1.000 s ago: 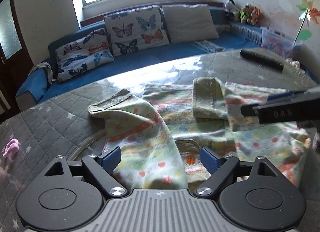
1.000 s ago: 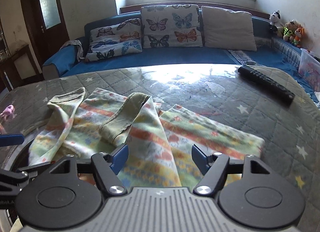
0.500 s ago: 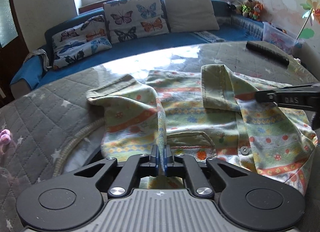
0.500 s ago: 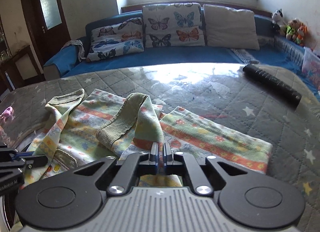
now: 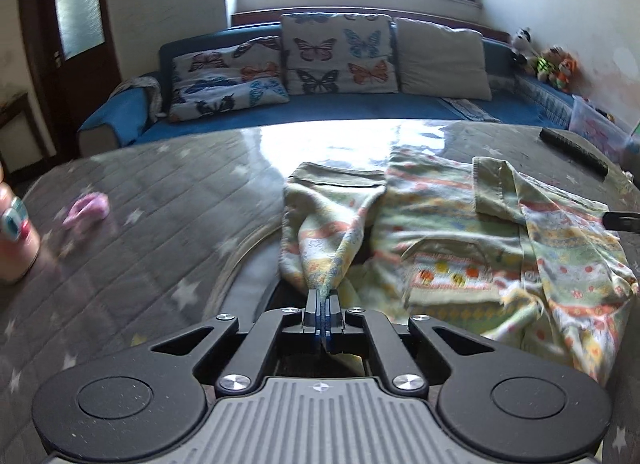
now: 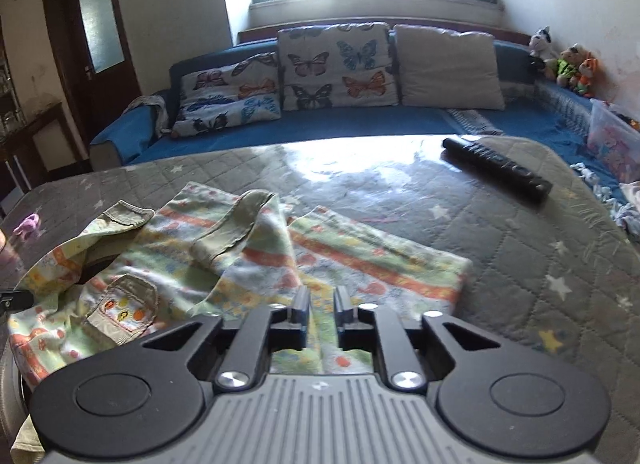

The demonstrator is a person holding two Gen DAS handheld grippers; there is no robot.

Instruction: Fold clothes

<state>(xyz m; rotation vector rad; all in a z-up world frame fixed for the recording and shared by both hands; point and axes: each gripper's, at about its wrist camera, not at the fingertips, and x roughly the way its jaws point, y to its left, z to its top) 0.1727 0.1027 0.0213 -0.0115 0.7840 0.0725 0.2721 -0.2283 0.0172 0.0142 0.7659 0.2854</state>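
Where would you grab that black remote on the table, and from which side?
Probably across the middle of the remote, fingers closing on its two long sides, coming down from above. It is a slim bar lying flat on the quilted table cover, well clear of the patterned shirt, so nothing blocks a top approach.

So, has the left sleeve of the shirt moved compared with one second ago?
Yes. The left sleeve, pinched in the left gripper, now is pulled outward, away from the chest pocket.
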